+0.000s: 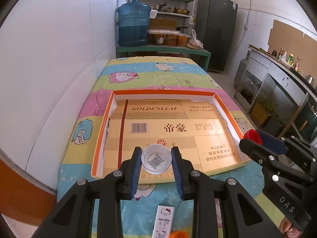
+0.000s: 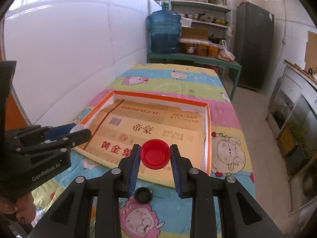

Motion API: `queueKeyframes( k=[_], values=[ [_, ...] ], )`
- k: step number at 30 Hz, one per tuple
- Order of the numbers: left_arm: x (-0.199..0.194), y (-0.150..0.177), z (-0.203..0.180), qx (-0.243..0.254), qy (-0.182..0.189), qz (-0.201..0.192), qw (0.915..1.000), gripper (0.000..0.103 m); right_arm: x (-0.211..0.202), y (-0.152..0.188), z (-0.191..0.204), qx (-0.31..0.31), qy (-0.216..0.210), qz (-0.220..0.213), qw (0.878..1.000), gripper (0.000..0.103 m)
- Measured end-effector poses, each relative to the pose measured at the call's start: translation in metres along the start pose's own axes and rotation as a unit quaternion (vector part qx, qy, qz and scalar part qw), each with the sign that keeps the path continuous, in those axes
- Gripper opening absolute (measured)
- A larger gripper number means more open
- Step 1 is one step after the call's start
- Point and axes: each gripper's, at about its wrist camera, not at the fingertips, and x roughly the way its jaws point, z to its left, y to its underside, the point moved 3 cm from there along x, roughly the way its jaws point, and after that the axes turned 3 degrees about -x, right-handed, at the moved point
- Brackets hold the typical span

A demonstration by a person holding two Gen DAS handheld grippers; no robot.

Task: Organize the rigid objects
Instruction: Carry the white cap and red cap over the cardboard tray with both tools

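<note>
My left gripper (image 1: pixel 156 161) is shut on a clear bottle cap (image 1: pixel 156 162) with a printed code inside, held over the near edge of the orange-rimmed tray (image 1: pixel 99 138). My right gripper (image 2: pixel 155 157) is shut on a red bottle cap (image 2: pixel 155 154), held over the tray's near right part (image 2: pixel 208 138). The right gripper with the red cap (image 1: pixel 252 135) shows at the right of the left wrist view. The left gripper (image 2: pixel 79 131) shows at the left of the right wrist view. A black cap (image 2: pixel 143 195) lies on the cloth below the right gripper.
The tray is lined with gold cardboard (image 1: pixel 174 132). A white Hello Kitty box (image 1: pixel 163 221) and an orange cap (image 1: pixel 178 234) lie on the cartoon cloth (image 1: pixel 154 73) near me. A white wall is left, a water jug (image 1: pixel 133 23) and shelves behind, counters right.
</note>
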Motion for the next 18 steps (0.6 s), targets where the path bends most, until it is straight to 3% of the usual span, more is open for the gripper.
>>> queueKeyframes(
  k=[18],
  values=[
    [0.052, -0.019, 0.017, -0.019, -0.001, 0.027, 0.9994, 0.030, 0.055, -0.015, -0.020, -0.001, -0.003, 0.031, 1.000, 0.031]
  ],
)
